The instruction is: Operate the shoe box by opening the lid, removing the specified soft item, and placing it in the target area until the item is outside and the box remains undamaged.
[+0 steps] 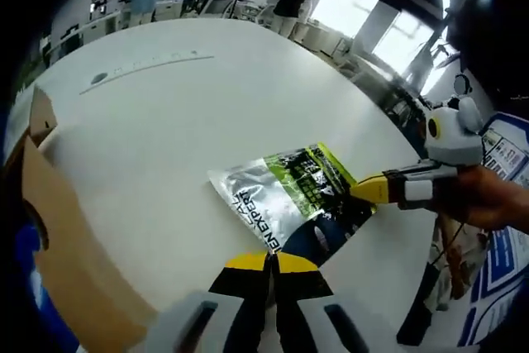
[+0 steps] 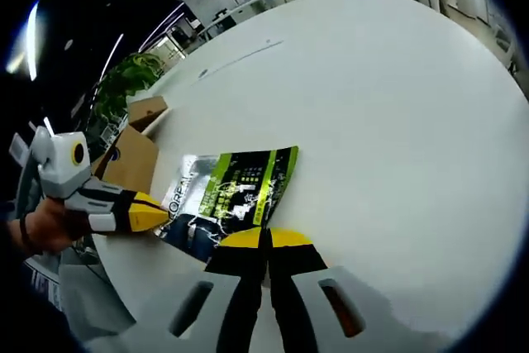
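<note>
A silver, green and dark blue soft pouch (image 1: 289, 196) (image 2: 235, 192) lies flat on the white table (image 1: 165, 121) (image 2: 380, 105). My left gripper (image 1: 269, 260) is shut, its yellow tips pinching the pouch's near edge. In the right gripper view the left gripper (image 2: 153, 215) comes in from the left onto the pouch's silver end. My right gripper (image 2: 269, 239) is shut on the opposite, green end, and it enters the left gripper view (image 1: 364, 190) from the right. The brown cardboard shoe box (image 1: 58, 212) (image 2: 132, 155) stands open beside the pouch, flaps up.
The table edge curves close on the right in the left gripper view. A person's hand (image 1: 488, 196) (image 2: 37, 229) holds each gripper. A green plant (image 2: 124, 80) stands behind the box. People and desks are far off past the table.
</note>
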The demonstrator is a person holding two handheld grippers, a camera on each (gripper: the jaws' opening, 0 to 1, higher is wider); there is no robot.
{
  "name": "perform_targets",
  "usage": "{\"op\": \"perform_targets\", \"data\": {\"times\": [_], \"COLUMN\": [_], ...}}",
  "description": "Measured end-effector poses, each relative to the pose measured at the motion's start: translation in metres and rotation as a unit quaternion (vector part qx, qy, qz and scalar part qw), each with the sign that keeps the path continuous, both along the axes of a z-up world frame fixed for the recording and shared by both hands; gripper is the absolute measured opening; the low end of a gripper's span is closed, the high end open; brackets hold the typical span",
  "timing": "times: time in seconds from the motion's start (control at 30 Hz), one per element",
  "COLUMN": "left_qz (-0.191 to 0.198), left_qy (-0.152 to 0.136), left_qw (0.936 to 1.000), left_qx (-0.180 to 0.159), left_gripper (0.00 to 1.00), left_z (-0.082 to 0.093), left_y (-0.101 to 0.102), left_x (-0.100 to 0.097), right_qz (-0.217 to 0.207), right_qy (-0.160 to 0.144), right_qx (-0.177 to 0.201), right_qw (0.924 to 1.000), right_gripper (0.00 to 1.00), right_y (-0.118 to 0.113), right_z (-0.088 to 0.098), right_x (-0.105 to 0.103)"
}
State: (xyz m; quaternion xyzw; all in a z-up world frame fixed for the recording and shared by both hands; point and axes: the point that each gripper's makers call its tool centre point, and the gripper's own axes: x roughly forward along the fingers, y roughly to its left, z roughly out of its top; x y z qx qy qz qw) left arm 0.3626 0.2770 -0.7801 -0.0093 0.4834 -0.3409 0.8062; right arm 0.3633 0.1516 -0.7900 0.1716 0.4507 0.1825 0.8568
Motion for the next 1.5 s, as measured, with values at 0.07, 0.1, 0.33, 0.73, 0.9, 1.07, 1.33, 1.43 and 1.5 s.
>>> {"op": "perform_targets", "data": {"times": [0.07, 0.1, 0.33, 0.73, 0.9, 1.07, 1.33, 1.43, 1.5], "left_qz": [0.000, 0.001, -0.004, -0.021, -0.027, -0.026, -0.016, -0.010, -0.007], "left_qy": [0.001, 0.002, -0.010, -0.035, -0.048, -0.059, -0.077, -0.086, -0.092], "left_qw": [1.0000, 1.0000, 0.9996, 0.9991, 0.9985, 0.9978, 0.9959, 0.9949, 0.9944], "left_qx": [0.003, 0.004, 0.026, 0.013, 0.006, -0.015, -0.045, -0.051, -0.052], "left_gripper": [0.01, 0.01, 0.06, 0.08, 0.09, 0.09, 0.09, 0.09, 0.09], "left_z": [0.000, -0.001, 0.001, 0.021, 0.032, 0.048, 0.071, 0.079, 0.083], "left_y": [0.001, 0.001, 0.009, 0.010, 0.011, 0.012, 0.024, 0.034, 0.042], "left_x": [0.000, 0.000, 0.001, -0.002, -0.001, -0.001, 0.001, 0.002, 0.002], "right_qz": [-0.003, -0.003, 0.001, 0.002, -0.006, -0.013, 0.003, 0.009, 0.017], "right_qy": [0.001, 0.001, -0.004, -0.011, -0.021, -0.031, -0.054, -0.064, -0.070], "right_qx": [0.001, 0.001, -0.015, -0.041, -0.047, -0.049, -0.053, -0.051, -0.053], "right_qw": [1.0000, 1.0000, 0.9999, 0.9991, 0.9987, 0.9982, 0.9971, 0.9966, 0.9960], "right_gripper": [0.00, 0.00, 0.02, 0.04, 0.03, 0.03, 0.05, 0.05, 0.06], "right_y": [0.000, 0.000, 0.000, -0.008, -0.016, -0.016, 0.007, 0.020, 0.029], "right_z": [0.000, 0.000, 0.001, 0.010, 0.021, 0.035, 0.054, 0.061, 0.066], "right_x": [0.001, 0.001, 0.002, -0.001, 0.002, 0.004, 0.009, 0.012, 0.014]}}
